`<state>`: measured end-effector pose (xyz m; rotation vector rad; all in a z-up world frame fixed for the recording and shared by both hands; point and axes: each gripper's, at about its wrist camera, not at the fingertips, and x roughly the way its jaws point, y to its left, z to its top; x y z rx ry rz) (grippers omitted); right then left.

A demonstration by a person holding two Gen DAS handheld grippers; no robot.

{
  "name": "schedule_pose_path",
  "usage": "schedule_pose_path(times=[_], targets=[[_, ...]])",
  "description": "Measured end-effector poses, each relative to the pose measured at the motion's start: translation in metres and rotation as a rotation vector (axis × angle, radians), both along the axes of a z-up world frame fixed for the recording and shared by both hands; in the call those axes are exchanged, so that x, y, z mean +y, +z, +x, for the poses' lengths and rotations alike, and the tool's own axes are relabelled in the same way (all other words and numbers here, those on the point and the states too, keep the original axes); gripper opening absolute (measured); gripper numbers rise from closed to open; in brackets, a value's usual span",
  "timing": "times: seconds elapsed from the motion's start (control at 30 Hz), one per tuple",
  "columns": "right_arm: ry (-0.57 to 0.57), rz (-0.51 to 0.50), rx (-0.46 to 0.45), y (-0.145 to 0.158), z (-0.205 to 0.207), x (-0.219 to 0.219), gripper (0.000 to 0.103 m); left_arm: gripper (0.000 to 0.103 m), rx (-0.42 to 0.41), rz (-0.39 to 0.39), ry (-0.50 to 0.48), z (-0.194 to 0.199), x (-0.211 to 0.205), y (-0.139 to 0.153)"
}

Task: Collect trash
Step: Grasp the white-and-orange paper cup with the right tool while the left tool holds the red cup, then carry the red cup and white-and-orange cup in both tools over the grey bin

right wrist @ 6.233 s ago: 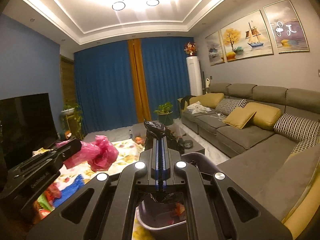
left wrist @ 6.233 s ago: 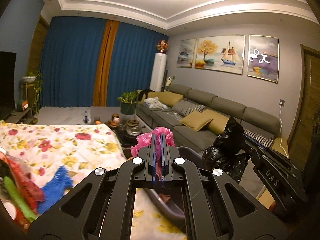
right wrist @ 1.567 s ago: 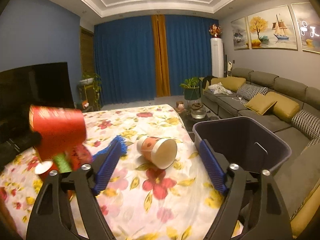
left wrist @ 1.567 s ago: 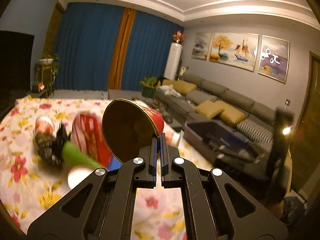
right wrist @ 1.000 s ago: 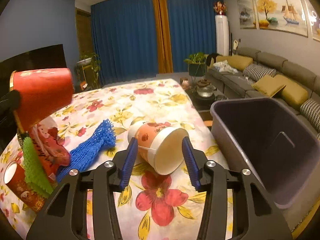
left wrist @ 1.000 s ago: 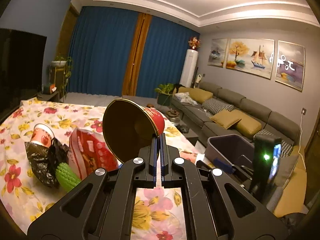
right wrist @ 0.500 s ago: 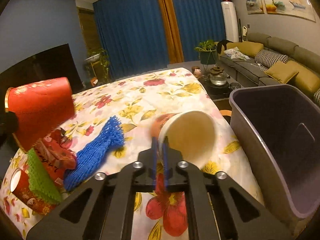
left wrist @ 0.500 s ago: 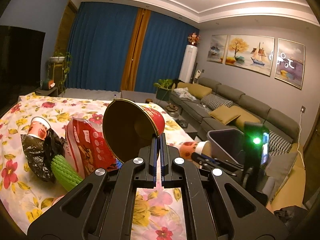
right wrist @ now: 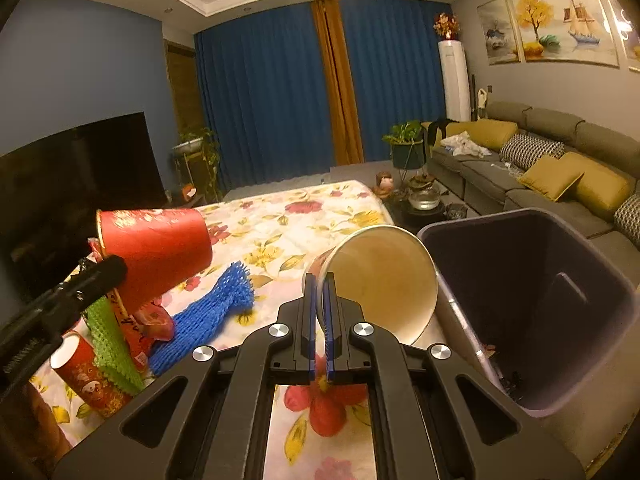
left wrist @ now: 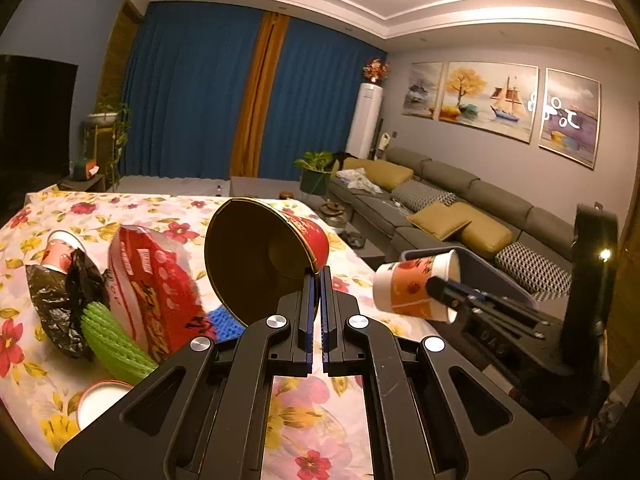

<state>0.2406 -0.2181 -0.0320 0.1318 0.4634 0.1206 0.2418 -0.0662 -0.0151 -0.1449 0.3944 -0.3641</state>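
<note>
My left gripper (left wrist: 317, 280) is shut on the rim of a red paper cup (left wrist: 260, 264), which hangs above the flowered table with its mouth toward the camera; the right wrist view shows this cup (right wrist: 156, 256) at the left. My right gripper (right wrist: 319, 284) is shut on the rim of an orange-and-white paper cup (right wrist: 384, 280), lifted off the cloth beside the dark bin (right wrist: 532, 280). The left wrist view shows that cup (left wrist: 416, 286) at the right, in front of the bin (left wrist: 480, 264).
On the flowered tablecloth (left wrist: 120, 208) lie a red snack bag (left wrist: 152, 280), a black plastic bag (left wrist: 60, 296), green foam netting (left wrist: 108, 336), a blue foam net (right wrist: 212, 312) and small red cups (right wrist: 84, 372). A grey sofa (right wrist: 540, 160) runs along the right wall.
My right gripper closed on the rim of the orange-and-white cup and lifted it off the cloth toward the bin. The left gripper kept its hold on the red cup, hardly moving.
</note>
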Motion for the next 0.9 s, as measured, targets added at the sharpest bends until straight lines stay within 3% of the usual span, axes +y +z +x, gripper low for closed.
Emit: schedule_pose_path(times=[0.4, 0.67, 0.9], targets=[[-0.076, -0.014, -0.08, 0.028, -0.032, -0.042, 0.004, 0.002, -0.013, 0.006, -0.097, -0.007, -0.036, 0.02], [-0.177, -0.012, -0.126, 0.04, -0.048, -0.094, 0.004, 0.002, -0.043, 0.022, -0.207, -0.009, -0.093, 0.043], [-0.245, -0.014, -0.14, 0.04, -0.054, -0.131, 0.004, 0.002, -0.05, 0.037, -0.292, 0.003, -0.144, 0.039]])
